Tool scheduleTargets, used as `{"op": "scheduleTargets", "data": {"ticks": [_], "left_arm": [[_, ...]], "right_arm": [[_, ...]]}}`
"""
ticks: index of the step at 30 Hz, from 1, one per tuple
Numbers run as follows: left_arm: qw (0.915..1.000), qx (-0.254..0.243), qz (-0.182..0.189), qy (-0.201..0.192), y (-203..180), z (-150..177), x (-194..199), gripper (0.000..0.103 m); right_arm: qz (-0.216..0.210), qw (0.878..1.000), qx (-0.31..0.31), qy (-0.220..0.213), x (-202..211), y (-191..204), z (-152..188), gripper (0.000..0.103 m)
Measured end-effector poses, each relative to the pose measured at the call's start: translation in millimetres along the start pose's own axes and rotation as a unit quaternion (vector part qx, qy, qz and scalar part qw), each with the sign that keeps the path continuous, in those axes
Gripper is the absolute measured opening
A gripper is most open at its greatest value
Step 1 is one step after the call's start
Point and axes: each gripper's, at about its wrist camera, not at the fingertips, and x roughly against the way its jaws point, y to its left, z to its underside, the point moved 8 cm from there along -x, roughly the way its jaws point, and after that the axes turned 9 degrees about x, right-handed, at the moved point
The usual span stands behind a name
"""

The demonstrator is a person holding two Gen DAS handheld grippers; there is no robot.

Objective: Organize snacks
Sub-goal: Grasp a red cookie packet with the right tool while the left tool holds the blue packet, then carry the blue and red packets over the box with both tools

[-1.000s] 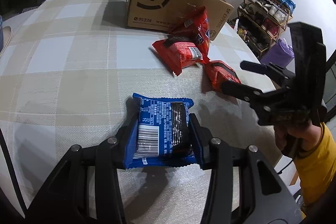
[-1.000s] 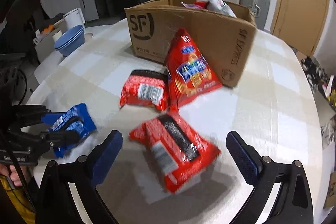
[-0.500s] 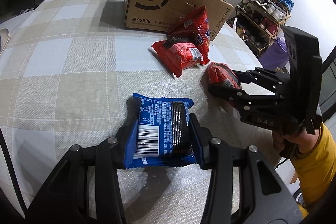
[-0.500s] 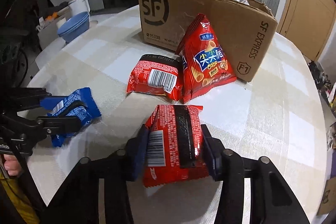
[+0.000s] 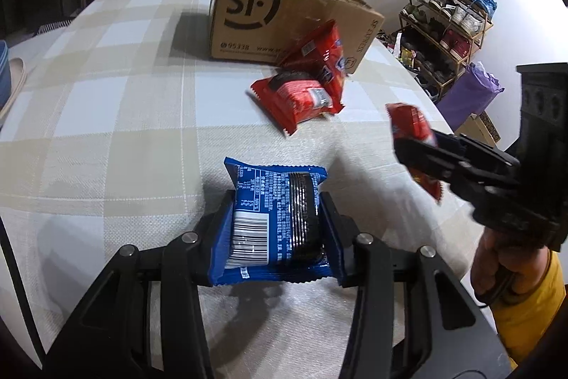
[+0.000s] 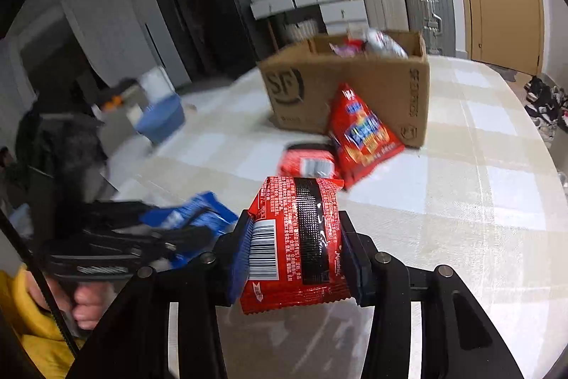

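Note:
My left gripper [image 5: 277, 201] is shut on a blue snack packet [image 5: 273, 219], barcode side up, held low over the checked tablecloth [image 5: 106, 116]. My right gripper [image 6: 294, 222] is shut on a red snack packet [image 6: 298, 237] and holds it clear of the table. In the left wrist view that red packet [image 5: 408, 123] sticks out of the right gripper [image 5: 415, 151]. The right wrist view shows the left gripper [image 6: 198, 229] blurred with the blue packet [image 6: 191, 215]. A brown cardboard box [image 5: 284, 23] with snacks inside stands at the far side.
A flat red packet [image 5: 298, 95] lies before the box, and a red chip bag [image 6: 365, 134] leans on the box wall [image 6: 355, 91]. Past the table's right edge stand a shoe rack [image 5: 451, 20] and a purple bag [image 5: 472, 91]. A blue basin [image 6: 163, 116] sits left.
The right gripper went from wide open over the red packet to shut on it, then lifted it off the table. The left gripper kept still with the blue packet.

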Motion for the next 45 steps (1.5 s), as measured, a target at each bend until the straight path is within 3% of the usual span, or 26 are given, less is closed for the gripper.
{"op": "scheduleTargets", "data": {"ticks": [11, 23, 33, 40, 45], "left_arm": [[0.9995, -0.022, -0.005, -0.022, -23, 2, 31, 0.042], [0.9987, -0.038, -0.002, -0.033, -37, 7, 56, 0.042], [0.9989, -0.037, -0.004, -0.028, -36, 11, 51, 0.042], [0.9988, -0.040, -0.011, -0.027, -28, 0, 42, 0.042], [0.9983, -0.032, -0.005, -0.048, -19, -37, 54, 0.042]], "right_arm": [[-0.069, 0.991, -0.075, -0.082, 62, 18, -16, 0.045], [-0.069, 0.990, -0.097, -0.080, 72, 17, 6, 0.045], [-0.072, 0.989, -0.107, -0.075, 67, 13, 8, 0.045], [-0.066, 0.989, -0.090, -0.096, 71, 6, -18, 0.045], [-0.069, 0.987, -0.084, -0.121, 76, -7, -57, 0.045]]}}
